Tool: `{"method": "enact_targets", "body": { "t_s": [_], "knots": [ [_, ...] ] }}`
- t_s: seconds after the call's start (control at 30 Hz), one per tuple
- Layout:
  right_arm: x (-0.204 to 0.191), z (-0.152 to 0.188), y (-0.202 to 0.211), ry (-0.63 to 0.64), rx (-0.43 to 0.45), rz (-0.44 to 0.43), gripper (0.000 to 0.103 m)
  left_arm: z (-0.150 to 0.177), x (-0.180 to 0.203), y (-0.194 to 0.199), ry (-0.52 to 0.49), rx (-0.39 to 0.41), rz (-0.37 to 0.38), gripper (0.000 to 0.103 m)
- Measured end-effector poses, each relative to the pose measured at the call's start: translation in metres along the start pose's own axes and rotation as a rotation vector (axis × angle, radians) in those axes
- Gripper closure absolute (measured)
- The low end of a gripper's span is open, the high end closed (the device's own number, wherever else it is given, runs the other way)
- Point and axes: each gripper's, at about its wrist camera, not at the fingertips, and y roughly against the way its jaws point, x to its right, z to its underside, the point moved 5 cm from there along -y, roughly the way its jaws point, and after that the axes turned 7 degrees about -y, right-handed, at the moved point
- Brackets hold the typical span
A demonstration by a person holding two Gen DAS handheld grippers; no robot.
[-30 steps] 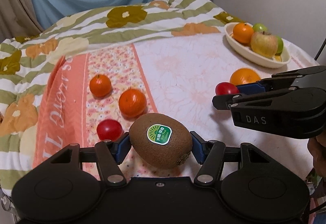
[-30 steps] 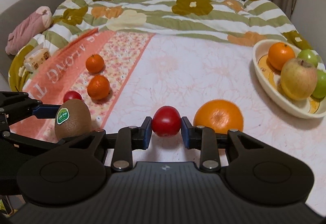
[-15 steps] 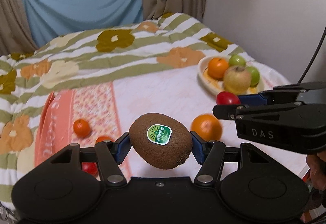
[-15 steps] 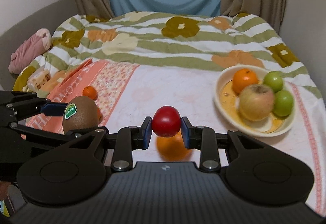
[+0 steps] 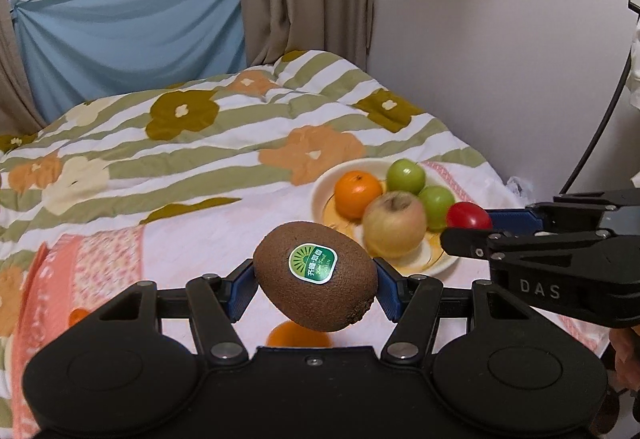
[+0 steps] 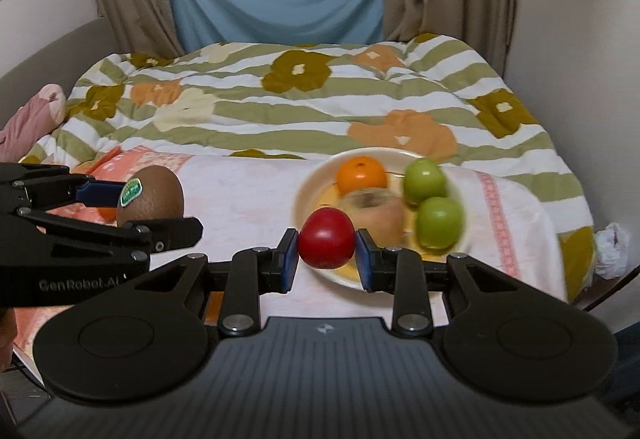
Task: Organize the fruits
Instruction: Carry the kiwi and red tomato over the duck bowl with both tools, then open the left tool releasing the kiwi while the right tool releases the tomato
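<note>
My left gripper (image 5: 316, 289) is shut on a brown kiwi (image 5: 316, 275) with a green sticker, held in the air left of the plate. My right gripper (image 6: 327, 257) is shut on a small red fruit (image 6: 327, 243), held over the near rim of the white plate (image 6: 308, 195). The plate (image 5: 320, 195) holds an orange (image 5: 357, 193), a yellow-red apple (image 5: 394, 225) and two green apples (image 5: 406, 175). The kiwi also shows in the right wrist view (image 6: 154, 195), and the red fruit in the left wrist view (image 5: 468, 215). A loose orange (image 5: 298, 335) lies below the kiwi.
The fruits lie on a pink floral cloth (image 5: 200, 239) over a striped flowered quilt (image 6: 280, 95). Another orange (image 5: 78, 315) peeks out at the left. A wall (image 5: 500, 39) stands close on the right. A pink bundle (image 6: 32, 115) lies at the bed's left edge.
Both grippers have risen with their fruit and moved toward the plate. The plate now sits nearer the middle of both views, and the loose fruits have dropped below the grippers.
</note>
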Motion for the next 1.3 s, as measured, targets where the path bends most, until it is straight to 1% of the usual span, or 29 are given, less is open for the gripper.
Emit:
{"method": "enact_targets", "body": {
  "t_s": [0.23,0.47,0.8,1.13,1.23,1.3],
  "knots": [
    [0.053,-0.014,-0.017,-0.001,-0.018,-0.002,0.058,-0.026,0.020,-0.039,0.016,-0.014,-0.012,0.038],
    [0.086,-0.030,-0.050,0.021,-0.044,-0.028,0.058,-0.045,0.025,-0.081,0.040,-0.040,-0.038,0.038],
    [0.104,-0.047,-0.098,0.061,-0.069,-0.092,0.058,-0.052,0.016,-0.139,0.081,-0.100,-0.090,0.038],
    [0.110,-0.044,-0.116,0.052,-0.088,-0.119,0.058,-0.047,0.014,-0.168,0.085,-0.157,-0.097,0.037],
    [0.112,-0.044,-0.118,0.047,-0.090,-0.122,0.058,-0.047,0.012,-0.169,0.096,-0.163,-0.099,0.033],
    [0.113,-0.044,-0.118,0.045,-0.089,-0.121,0.058,-0.048,0.012,-0.165,0.092,-0.148,-0.099,0.023]
  ]
}}
